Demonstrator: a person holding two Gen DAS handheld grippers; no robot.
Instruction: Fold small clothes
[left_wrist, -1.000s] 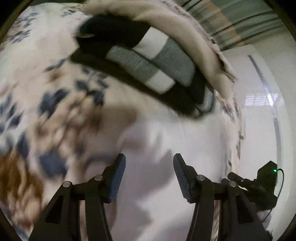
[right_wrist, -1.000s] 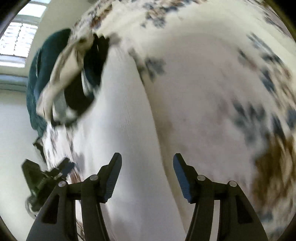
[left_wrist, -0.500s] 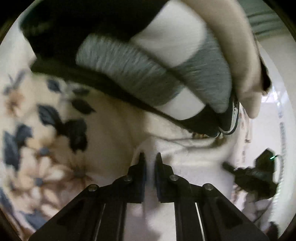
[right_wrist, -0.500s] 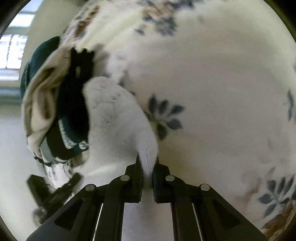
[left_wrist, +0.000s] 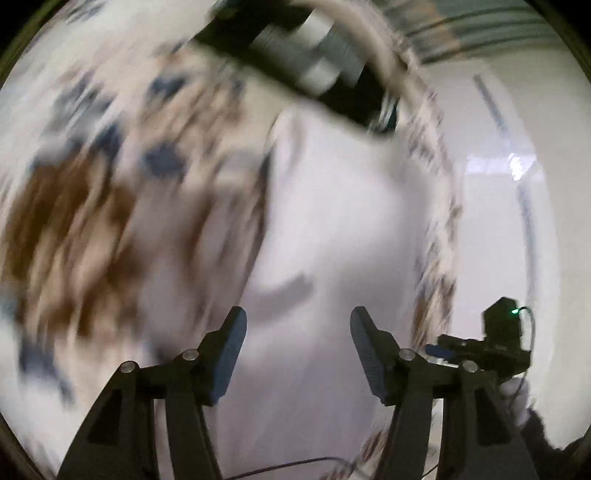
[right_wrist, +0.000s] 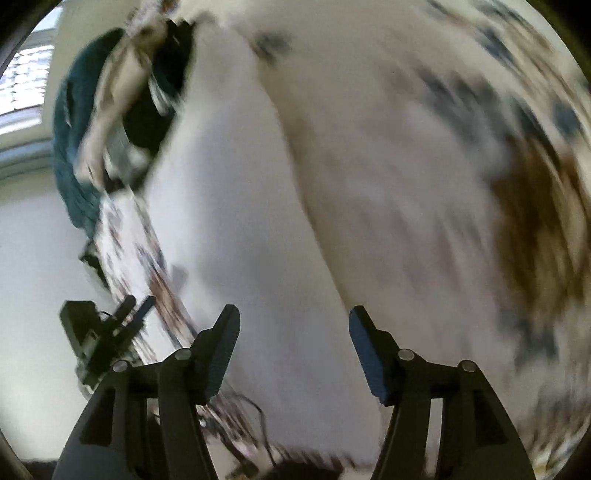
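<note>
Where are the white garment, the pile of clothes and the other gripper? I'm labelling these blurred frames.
white garment (left_wrist: 332, 221): left wrist view, its flat middle.
pile of clothes (right_wrist: 147, 96): right wrist view, dark folds.
right gripper (left_wrist: 439, 349): left wrist view, fingertips.

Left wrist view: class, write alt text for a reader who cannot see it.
The left gripper, jaws opening and nothing between them, hangs over a white garment spread on a floral cloth. A pile of dark and grey clothes lies beyond; the picture is motion-blurred.

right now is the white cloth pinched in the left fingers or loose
Loose: the left gripper is opening, and the white cloth lies flat on the floral cover beyond its fingers.
</note>
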